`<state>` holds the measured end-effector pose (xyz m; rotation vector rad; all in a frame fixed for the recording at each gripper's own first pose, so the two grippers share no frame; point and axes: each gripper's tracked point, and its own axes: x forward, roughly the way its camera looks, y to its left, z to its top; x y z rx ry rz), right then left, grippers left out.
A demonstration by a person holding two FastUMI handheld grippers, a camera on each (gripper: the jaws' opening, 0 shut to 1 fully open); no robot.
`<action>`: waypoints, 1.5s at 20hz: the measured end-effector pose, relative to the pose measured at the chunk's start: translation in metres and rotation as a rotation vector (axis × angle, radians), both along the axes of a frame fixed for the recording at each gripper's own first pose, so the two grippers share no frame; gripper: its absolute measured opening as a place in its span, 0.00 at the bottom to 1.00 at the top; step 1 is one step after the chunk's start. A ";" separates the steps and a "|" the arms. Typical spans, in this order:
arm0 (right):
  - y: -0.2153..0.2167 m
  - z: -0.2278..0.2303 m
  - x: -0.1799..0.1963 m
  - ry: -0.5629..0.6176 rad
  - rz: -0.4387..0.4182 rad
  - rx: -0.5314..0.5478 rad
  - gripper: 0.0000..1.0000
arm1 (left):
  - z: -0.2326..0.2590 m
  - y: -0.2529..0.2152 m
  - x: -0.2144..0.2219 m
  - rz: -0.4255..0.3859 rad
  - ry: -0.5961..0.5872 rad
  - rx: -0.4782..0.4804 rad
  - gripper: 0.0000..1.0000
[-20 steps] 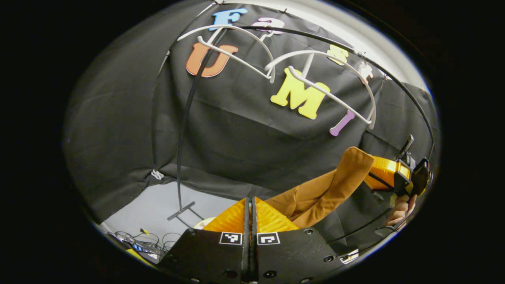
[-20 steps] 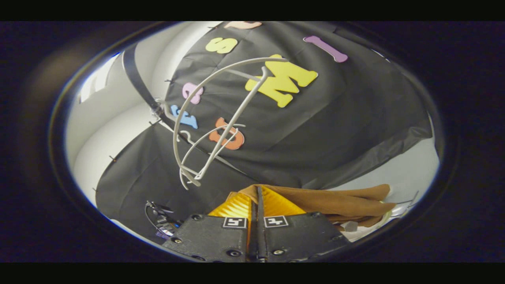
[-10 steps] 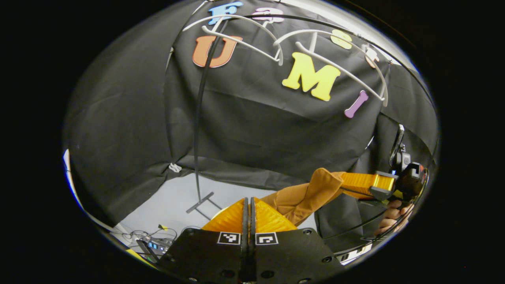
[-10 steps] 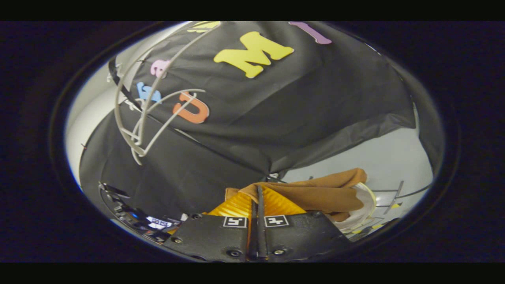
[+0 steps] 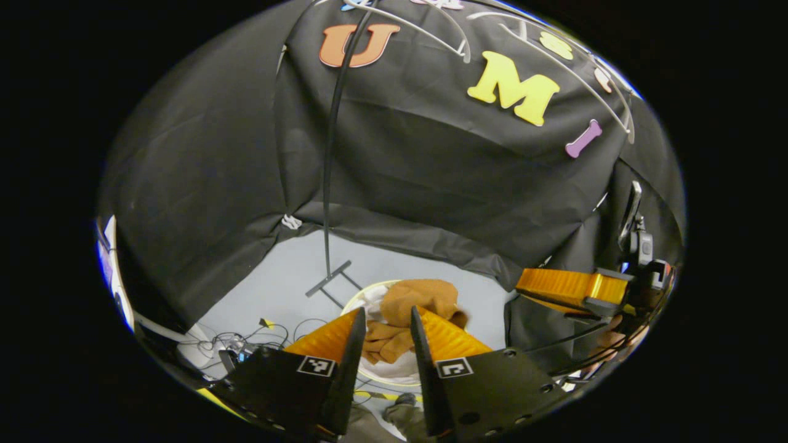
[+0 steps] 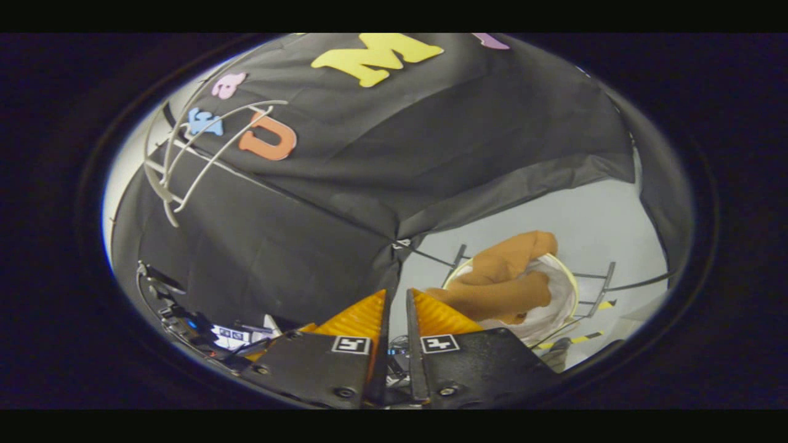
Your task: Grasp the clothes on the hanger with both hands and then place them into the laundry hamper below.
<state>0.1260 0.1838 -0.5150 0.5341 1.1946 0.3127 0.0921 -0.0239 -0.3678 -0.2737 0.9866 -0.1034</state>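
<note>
Brown garment (image 5: 414,311) lies bunched in white-lined laundry hamper (image 5: 394,371) on floor, part heaped at rim. Risk: heap slides over rim. Left tool (image 5: 381,332) spread, empty. Right tool (image 6: 394,314) slightly parted, empty; could snag cloth if lowered.

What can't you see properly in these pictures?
- Hamper bottom: left gripper view, brown clothes and left gripper cover it.
- Hamper's far rim: right gripper view, clothes drape over it.
- Hanger tops: left gripper view, cut off by the edge.
- Floor cables: too small.
</note>
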 end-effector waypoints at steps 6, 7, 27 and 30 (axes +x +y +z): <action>-0.044 0.019 0.013 -0.151 0.067 -0.233 0.53 | 0.000 -0.001 -0.005 -0.047 -0.004 0.031 0.92; -0.058 0.024 0.012 -0.165 0.068 -0.264 0.61 | 0.002 -0.001 -0.005 -0.055 -0.011 0.040 0.95; -0.139 0.297 0.014 -0.813 -0.099 -0.464 0.89 | 0.243 -0.002 0.020 -0.072 -0.640 0.198 0.98; -0.160 0.363 0.053 -0.907 -0.159 -0.478 0.89 | 0.284 0.001 0.011 -0.047 -0.758 0.182 0.89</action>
